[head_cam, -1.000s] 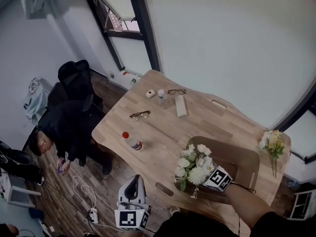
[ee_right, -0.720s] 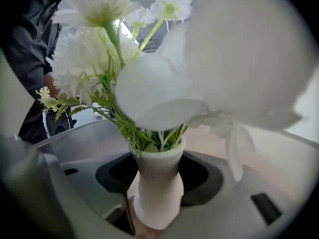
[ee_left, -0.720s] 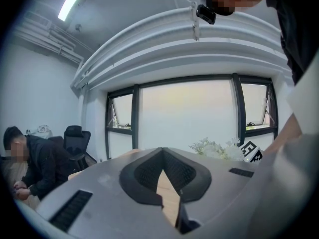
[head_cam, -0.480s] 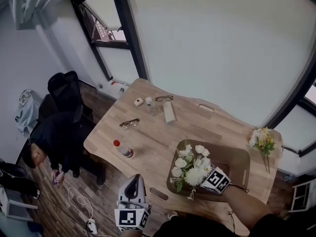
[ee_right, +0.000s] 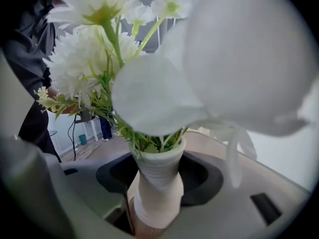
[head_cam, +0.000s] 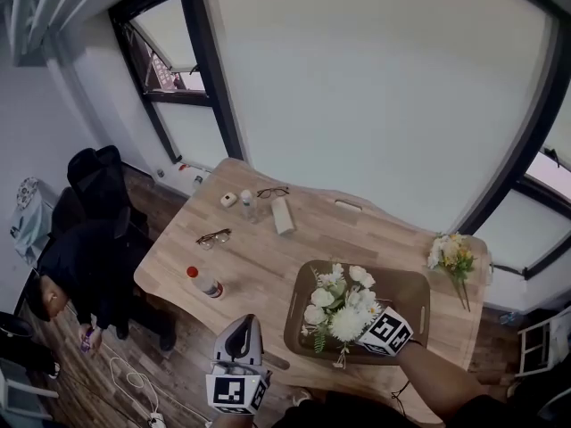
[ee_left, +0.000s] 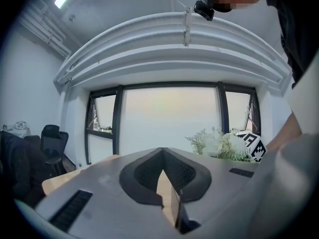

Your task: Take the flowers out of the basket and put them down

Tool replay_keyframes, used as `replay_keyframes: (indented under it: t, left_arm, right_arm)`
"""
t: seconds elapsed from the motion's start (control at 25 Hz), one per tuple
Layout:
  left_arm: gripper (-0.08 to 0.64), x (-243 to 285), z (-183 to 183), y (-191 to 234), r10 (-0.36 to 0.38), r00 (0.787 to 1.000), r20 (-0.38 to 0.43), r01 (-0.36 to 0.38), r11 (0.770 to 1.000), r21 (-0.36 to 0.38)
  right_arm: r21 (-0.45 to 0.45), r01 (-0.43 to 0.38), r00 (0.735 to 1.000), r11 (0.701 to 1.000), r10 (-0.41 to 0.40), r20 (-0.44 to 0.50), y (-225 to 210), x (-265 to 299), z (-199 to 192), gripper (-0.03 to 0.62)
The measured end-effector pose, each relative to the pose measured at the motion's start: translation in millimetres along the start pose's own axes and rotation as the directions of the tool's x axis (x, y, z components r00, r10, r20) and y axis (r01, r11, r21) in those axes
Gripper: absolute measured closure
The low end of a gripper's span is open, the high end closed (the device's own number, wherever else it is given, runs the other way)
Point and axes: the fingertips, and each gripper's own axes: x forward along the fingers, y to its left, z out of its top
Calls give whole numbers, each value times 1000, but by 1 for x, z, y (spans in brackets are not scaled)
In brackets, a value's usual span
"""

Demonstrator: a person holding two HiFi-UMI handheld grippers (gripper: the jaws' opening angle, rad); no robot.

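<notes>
Since a second ago the right gripper has lifted the bunch of white fabric flowers with green leaves, and the whole bench sits smaller and lower in the head view. The bunch now hangs over the left half of the dark brown oval wooden basket, with its blooms pointing toward the far side of the bench. In the right gripper view the jaws stand fairly wide and press on the bunch's white ribbed collar, a waisted sleeve that flares at the top where the stems and leaves come out. Rounded smooth petals and one shaggy, many-petalled bloom fill the space above the collar.

The left gripper is held off the near edge of the pale wooden bench and points level across it. Its jaws meet at the tips and nothing is between them; only bare wood shows through the thin wedge below the tips.

A second bunch of yellow and white flowers lies on the bench's far right corner, well apart from the basket.
</notes>
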Motion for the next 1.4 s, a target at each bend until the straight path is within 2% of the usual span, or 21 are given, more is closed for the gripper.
replay_keyframes:
  t: [0.24, 0.68, 0.88, 1.16, 1.4]
  left_arm:
    - [558, 13, 8, -16, -59, 998, 20, 59, 998, 0]
    - [558, 34, 25, -48, -165, 985, 44, 164, 986, 14]
    - [558, 48, 23, -68, -225, 974, 37, 225, 974, 18]
    - [558, 62, 26, -99, -296, 955, 9, 296, 955, 19]
    - [558, 75, 40, -127, -350, 935, 62, 348, 936, 41]
  right_arm:
    - [-1, 71, 997, 997, -71, -20, -13, -20, 14, 328]
    - [14, 181, 983, 983, -182, 11, -29, -70, 43, 328]
    - [37, 234, 970, 971, -236, 52, -40, -101, 57, 328]
    - [52, 313, 948, 948, -316, 49, -56, -143, 60, 328]
    - [64, 362, 928, 930, -366, 63, -63, -180, 64, 328]
